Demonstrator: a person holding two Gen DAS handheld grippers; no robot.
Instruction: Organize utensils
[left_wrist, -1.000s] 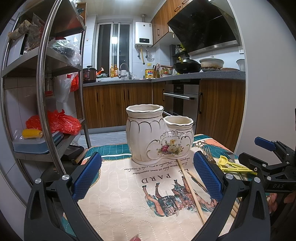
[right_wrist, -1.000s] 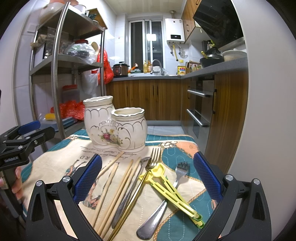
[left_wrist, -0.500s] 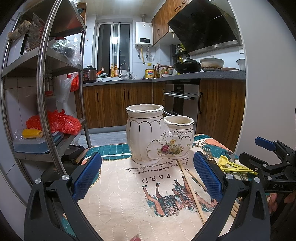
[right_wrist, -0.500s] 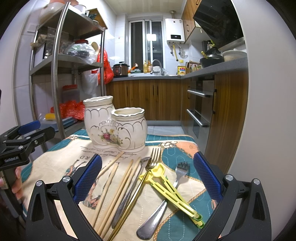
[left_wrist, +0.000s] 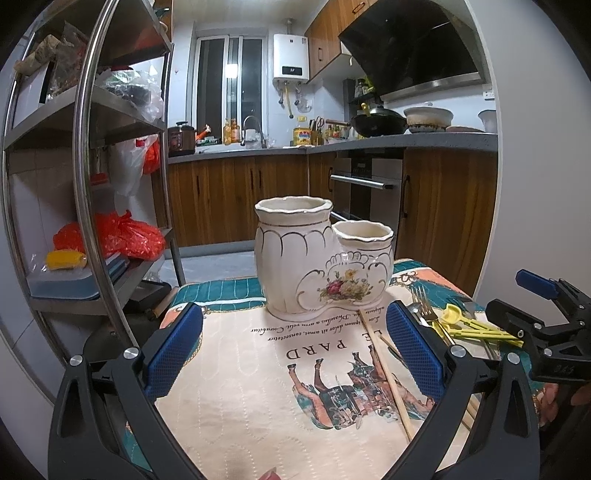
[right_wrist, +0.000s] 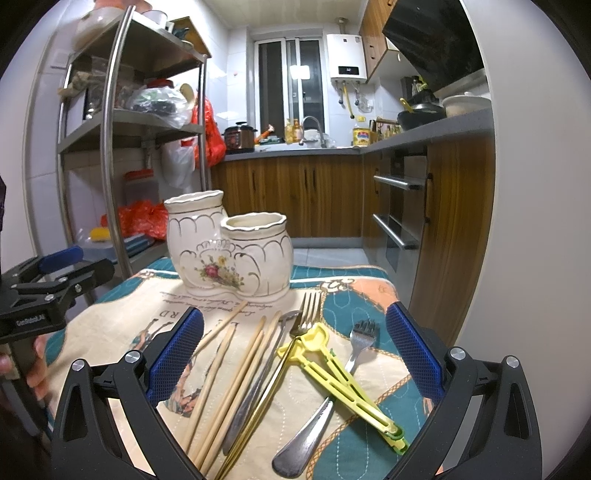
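Observation:
A cream two-pot ceramic utensil holder (left_wrist: 321, 258) stands at the far side of the table mat; it also shows in the right wrist view (right_wrist: 229, 251). Both pots look empty. Loose utensils lie on the mat in front of my right gripper (right_wrist: 293, 354): several wooden chopsticks (right_wrist: 236, 376), a gold fork (right_wrist: 308, 310), a steel fork (right_wrist: 351, 369), a spoon (right_wrist: 258, 384) and yellow plastic utensils (right_wrist: 340, 380). My right gripper is open and empty above them. My left gripper (left_wrist: 293, 350) is open and empty over the mat, in front of the holder.
The printed mat (left_wrist: 258, 387) covers the table. A steel shelf rack (left_wrist: 88, 184) with bags stands close at the left. Kitchen cabinets (left_wrist: 236, 199) and an oven are beyond the table. The white wall (right_wrist: 524, 221) is close on the right.

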